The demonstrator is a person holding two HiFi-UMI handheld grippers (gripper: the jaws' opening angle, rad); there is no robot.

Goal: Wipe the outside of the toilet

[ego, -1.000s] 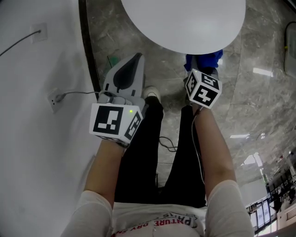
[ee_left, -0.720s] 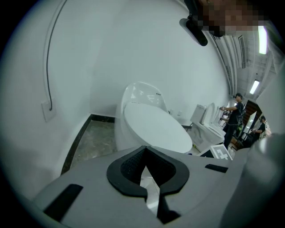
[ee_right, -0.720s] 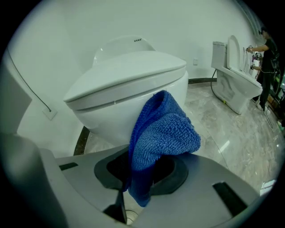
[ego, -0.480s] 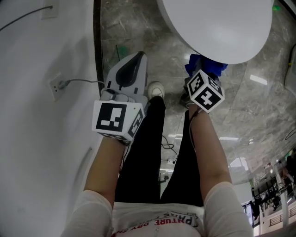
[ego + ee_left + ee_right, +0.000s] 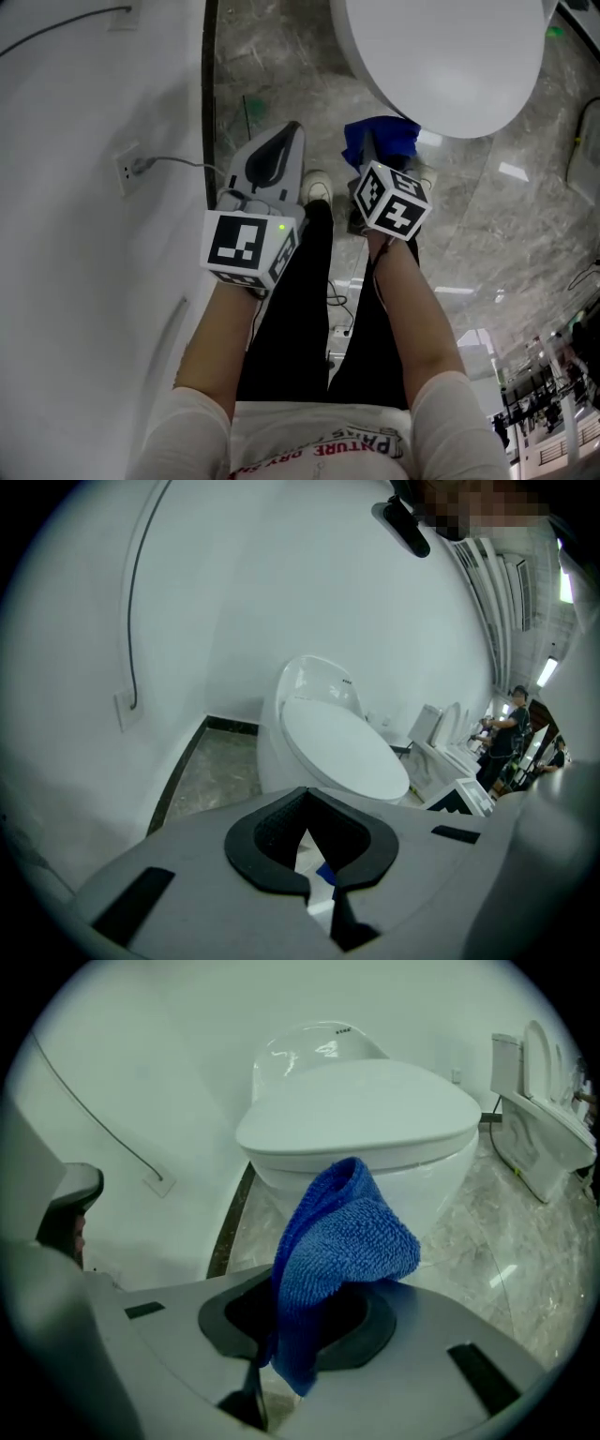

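My right hand-held gripper (image 5: 291,1335) grasps the blue towelling cloth (image 5: 342,1232), near the closed toilet (image 5: 366,1110) ahead, not touching. My left hand-held gripper (image 5: 314,874) is clenched, empty. Judged: wiping not begun; entire exterior remains.

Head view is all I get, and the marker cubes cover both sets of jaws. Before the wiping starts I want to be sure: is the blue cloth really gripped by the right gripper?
Observer: Yes. The right gripper is shut on the blue cloth, which flops forward over its jaws.
Operator: And the left one?
Observer: The left gripper is shut, with nothing between its jaws.
Operator: What faces the cloth?
Observer: The toilet, lid down, has its bowl front straight ahead of the cloth. I cannot tell whether they touch.
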